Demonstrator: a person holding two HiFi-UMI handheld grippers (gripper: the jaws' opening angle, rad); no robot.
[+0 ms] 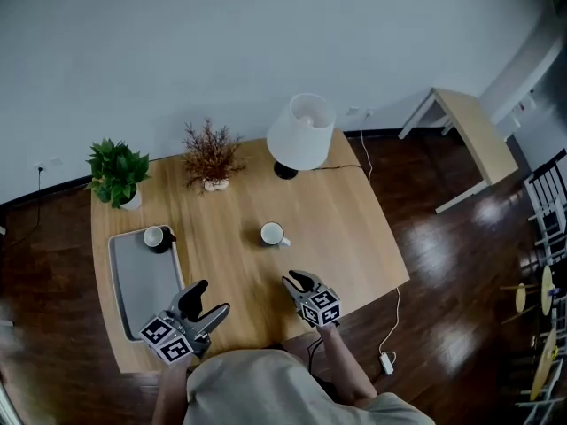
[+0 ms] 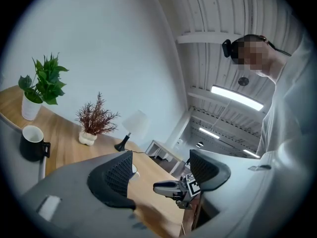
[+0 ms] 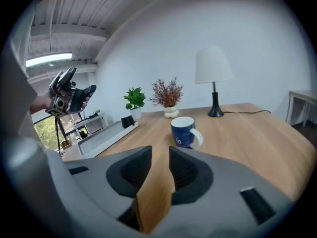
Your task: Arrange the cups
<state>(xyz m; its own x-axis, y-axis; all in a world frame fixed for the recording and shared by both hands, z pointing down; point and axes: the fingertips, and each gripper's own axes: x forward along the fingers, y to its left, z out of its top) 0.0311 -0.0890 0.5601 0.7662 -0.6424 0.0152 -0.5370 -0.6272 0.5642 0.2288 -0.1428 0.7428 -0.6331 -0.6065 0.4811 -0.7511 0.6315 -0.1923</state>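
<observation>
A blue cup (image 1: 274,235) with a white inside stands mid-table, its handle to the right; in the right gripper view the blue cup (image 3: 184,131) is just beyond my jaws. A black cup (image 1: 158,237) sits at the far end of the grey tray (image 1: 142,282) on the table's left side. My left gripper (image 1: 211,297) hovers by the tray's near right corner, its jaws wide apart and empty (image 2: 161,170). My right gripper (image 1: 299,279) is above the table's front, short of the blue cup, jaws a narrow gap apart with nothing between them (image 3: 160,167).
At the table's back edge stand a green potted plant (image 1: 118,173), a dried plant in a small pot (image 1: 211,156) and a white lamp (image 1: 301,131) whose cable runs off the right side. A second small table (image 1: 474,131) stands across the dark floor.
</observation>
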